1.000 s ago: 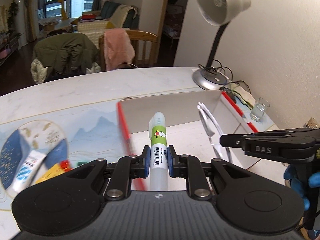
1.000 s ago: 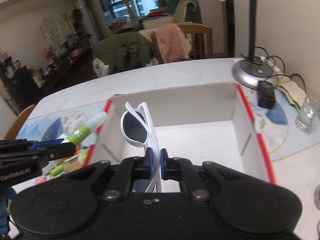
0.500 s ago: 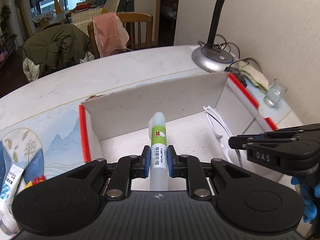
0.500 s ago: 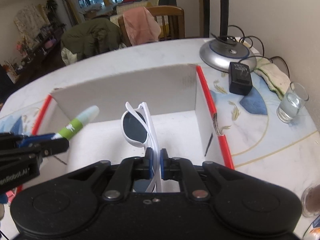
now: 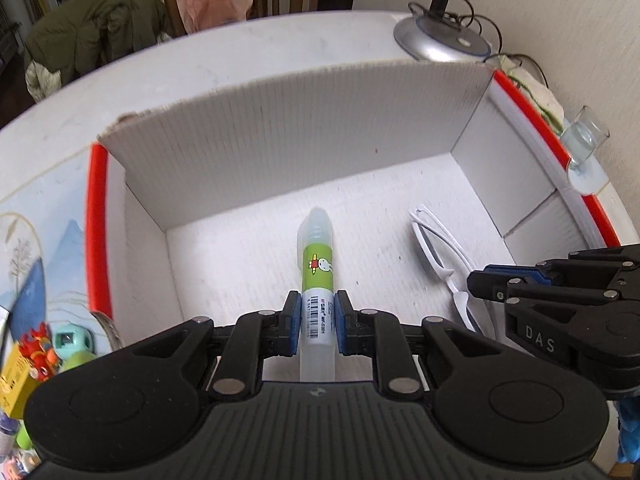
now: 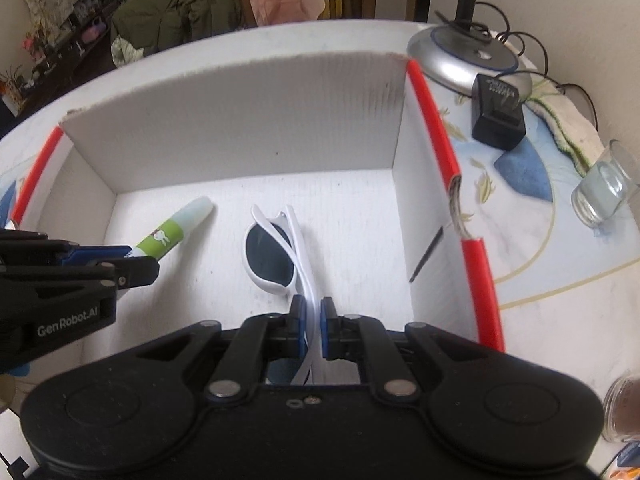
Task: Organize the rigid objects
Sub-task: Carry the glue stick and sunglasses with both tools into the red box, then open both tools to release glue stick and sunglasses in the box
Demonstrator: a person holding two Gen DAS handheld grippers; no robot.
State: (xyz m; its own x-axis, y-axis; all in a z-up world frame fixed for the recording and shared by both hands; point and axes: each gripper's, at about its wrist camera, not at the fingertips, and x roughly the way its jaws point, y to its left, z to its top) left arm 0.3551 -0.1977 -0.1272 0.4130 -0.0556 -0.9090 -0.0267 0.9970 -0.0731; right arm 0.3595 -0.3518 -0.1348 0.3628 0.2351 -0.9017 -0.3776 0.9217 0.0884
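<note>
**Both claws inside the white box, each with an item in its grip**

At the far left of the tabletop (image 5: 248, 52), outside the box, a clutter of small things sits on a painted mat: a yellow packet (image 5: 14, 384) and a teal toy (image 5: 66, 340) just beside the box's red-edged left wall.

The white cardboard box (image 5: 304, 128) is open on top, with red trim along both side rims. The left claw (image 5: 316, 322) reaches into it from the near side, its blue pads pressed closed against the lower barrel of a glue stick (image 5: 317, 264). The stick has a green label with a small cartoon figure and a translucent cap, and it points toward the box's back wall, low over the floor; whether the cap touches the floor cannot be told.

To its right, the right claw (image 6: 311, 330) is closed on the folded arms of white sunglasses (image 6: 276, 256) with dark lenses, held on edge over the right half of the box floor, apart from the glue stick.

Right of the box stand a silver lamp base (image 6: 468, 60), a black adapter (image 6: 498, 114) touching it, a crumpled cloth (image 6: 568, 120), and a glass of water (image 6: 604, 192) near the wall.
</note>
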